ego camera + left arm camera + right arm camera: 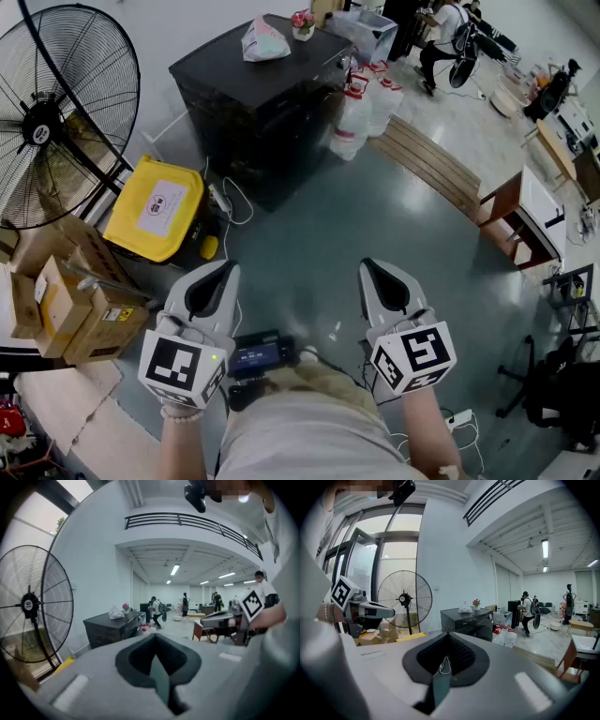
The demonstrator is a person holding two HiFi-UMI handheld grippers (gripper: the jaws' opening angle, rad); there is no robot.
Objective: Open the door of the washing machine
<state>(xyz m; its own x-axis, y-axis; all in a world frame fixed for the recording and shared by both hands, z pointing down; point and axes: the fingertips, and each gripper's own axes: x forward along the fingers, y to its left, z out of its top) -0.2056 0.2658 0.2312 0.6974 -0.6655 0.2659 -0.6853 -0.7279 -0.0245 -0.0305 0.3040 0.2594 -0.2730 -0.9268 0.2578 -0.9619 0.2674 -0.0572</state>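
Right now you hold both tools low in front of you, side by side and apart from each other, over the grey-green polished floor [375, 216]. The left gripper [221, 272] has its fingers pressed together with nothing between them, and the right gripper [373, 272] is the same: fingers together, empty. Both point forward and slightly downward.

The black box-shaped washing machine [258, 103] stands well ahead of you against the white wall, out of reach of either gripper. Its front is in shadow. On its top sit a white plastic bag [263, 40] and a small pot of pink flowers [303, 23]. Clear plastic jugs with red caps [361, 108] stand just beside it on its right. To its left stands a large black pedestal fan [56, 112], with a yellow hard case [157, 206] on the floor between the two.
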